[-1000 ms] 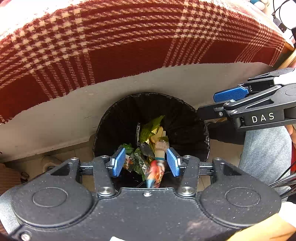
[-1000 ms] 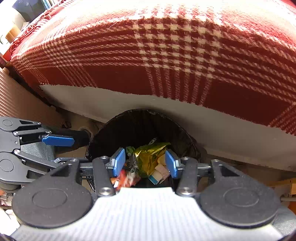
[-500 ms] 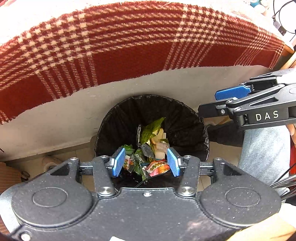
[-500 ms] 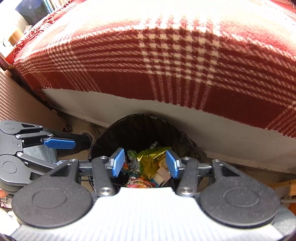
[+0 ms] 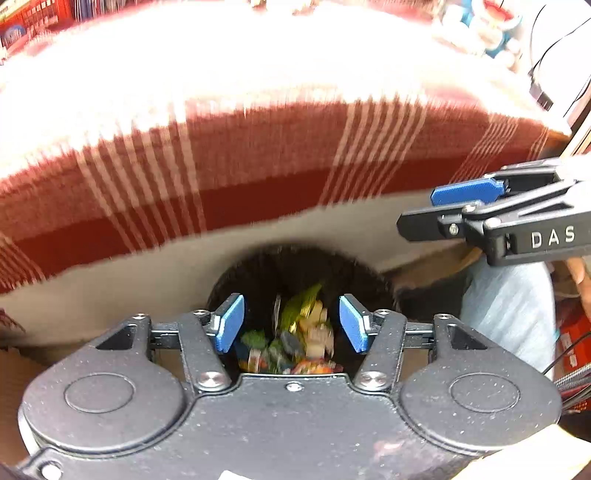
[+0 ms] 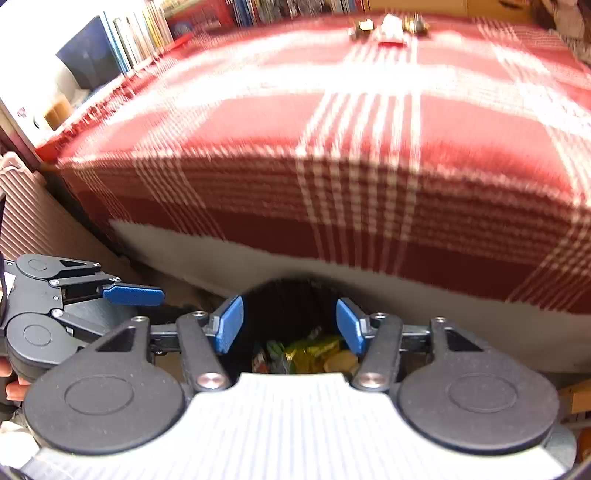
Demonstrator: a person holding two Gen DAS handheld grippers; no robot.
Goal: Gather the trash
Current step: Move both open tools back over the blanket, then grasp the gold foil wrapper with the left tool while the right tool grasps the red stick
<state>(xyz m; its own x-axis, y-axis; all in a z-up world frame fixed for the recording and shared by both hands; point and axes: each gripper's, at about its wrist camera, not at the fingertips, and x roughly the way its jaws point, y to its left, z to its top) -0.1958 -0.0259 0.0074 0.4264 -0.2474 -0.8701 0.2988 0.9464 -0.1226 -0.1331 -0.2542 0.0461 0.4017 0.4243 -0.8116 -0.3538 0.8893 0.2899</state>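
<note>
A black-lined trash bin [image 5: 295, 266] stands on the floor against the bed, and crumpled green, gold and red wrappers [image 5: 299, 332] lie inside it. My left gripper [image 5: 290, 306] hangs above the bin with its jaws opening and nothing between the blue pads. My right gripper [image 6: 288, 306] hovers over the same bin [image 6: 288, 295], its jaws also opening and empty, with the wrappers [image 6: 314, 350] far below. Each gripper shows in the other's view: the right gripper [image 5: 432, 208] at the right, the left one's blue pad [image 6: 133, 295] at the left. Small bits of trash [image 6: 388, 26] lie at the bed's far edge.
A red and white plaid blanket [image 6: 332, 147] covers the bed, with the pale mattress side [image 5: 147, 280] below it. Books [image 6: 147, 37] line a shelf at the back left. A ribbed pink panel [image 6: 29, 221] stands left of the bin. A person's grey trouser leg [image 5: 509, 314] is right of it.
Both grippers have risen away from the bin and tilted up, so more of the bed shows. A colourful wrapper between the left pads dropped into the bin. Both pairs of jaws stand wider.
</note>
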